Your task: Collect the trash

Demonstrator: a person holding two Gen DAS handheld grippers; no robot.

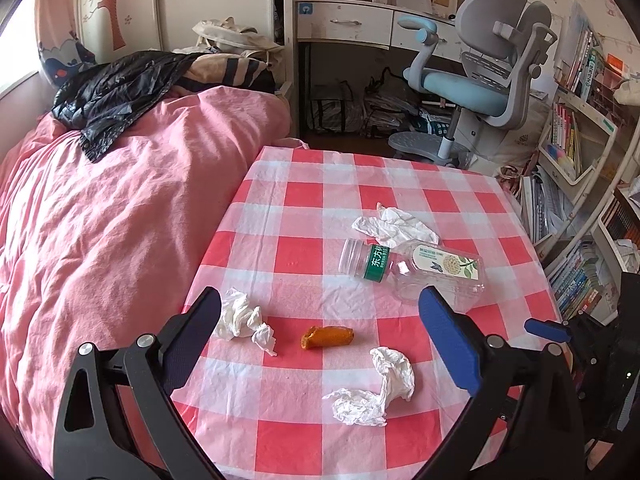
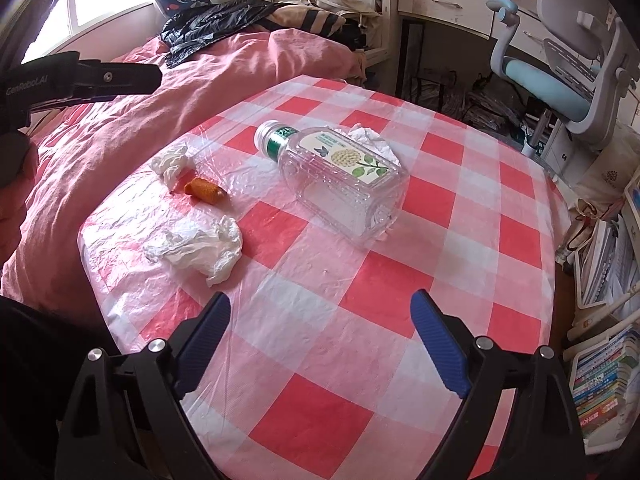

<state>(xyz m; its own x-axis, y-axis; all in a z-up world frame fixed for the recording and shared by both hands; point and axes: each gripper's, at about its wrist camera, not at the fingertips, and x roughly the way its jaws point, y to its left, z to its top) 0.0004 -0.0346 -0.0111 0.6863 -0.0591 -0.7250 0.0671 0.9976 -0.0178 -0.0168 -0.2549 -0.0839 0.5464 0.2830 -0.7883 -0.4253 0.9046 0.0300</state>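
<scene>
A child's bedroom is shown, with a pink-covered bed [image 1: 120, 208] on the left, a desk chair [image 1: 480, 76] at the far side and bookshelves [image 1: 580, 140] on the right. In the middle a table [image 1: 304, 432] is spread with a red-and-white checked plastic cloth, on which the trash is scattered.

A clear plastic bottle [image 1: 412, 270] is laid on its side toward the far right, with a crumpled tissue [image 1: 394, 226] touching it on the far side. Near the left edge a second tissue wad [image 1: 246, 320] is seen, an orange food scrap [image 1: 326, 336] just to its right, and a third, larger wad [image 1: 374, 388] nearest the viewer.

The left claw [image 1: 320, 320] is held wide open with nothing in it, above the scrap and the near wads. The right claw [image 2: 320, 340] is likewise spread wide and empty, over bare cloth on the near side of the bottle.

The tissues are judged light and soft; they would be pinched best across the bulkiest fold. The bottle appears empty, so it is probably light, smooth and easily dented or rolled; a hold across the flat-sided body is suggested. The scrap looks small and soft, and may be crushed.
</scene>
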